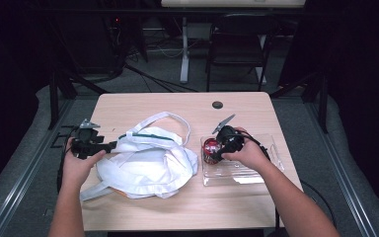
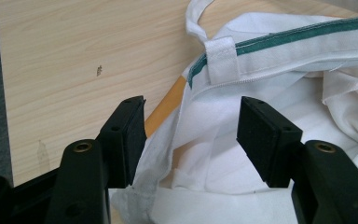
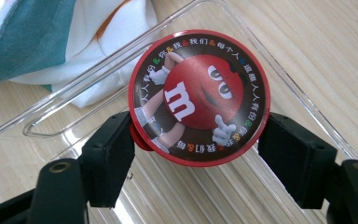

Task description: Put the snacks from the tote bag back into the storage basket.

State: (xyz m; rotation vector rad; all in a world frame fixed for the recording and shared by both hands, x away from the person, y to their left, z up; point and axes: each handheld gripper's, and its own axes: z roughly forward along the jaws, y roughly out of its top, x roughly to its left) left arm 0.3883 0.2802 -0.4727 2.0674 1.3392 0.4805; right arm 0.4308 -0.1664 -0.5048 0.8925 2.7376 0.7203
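The step in hand looks like packing: the right hand-held gripper [image 3: 198,135] has its jaws against the sides of the one round red candy tin with a cartoon lid [image 3: 199,95], standing in the single clear plastic tray [image 1: 271,148]. The left hand-held gripper [image 2: 191,135], jaws wide, straddles the rim of the one white cloth bag with green trim [image 1: 148,160] on the light wooden worktop [image 1: 177,103]. Next, probably: pinch the rim, lift the tin across.

We see our right gripper's [image 3: 198,140] black jaws clasping a round red-rimmed candy tin [image 3: 199,95] from both sides, over a clear ribbed plastic tray [image 3: 279,65] beside white-and-green cloth [image 3: 51,37].
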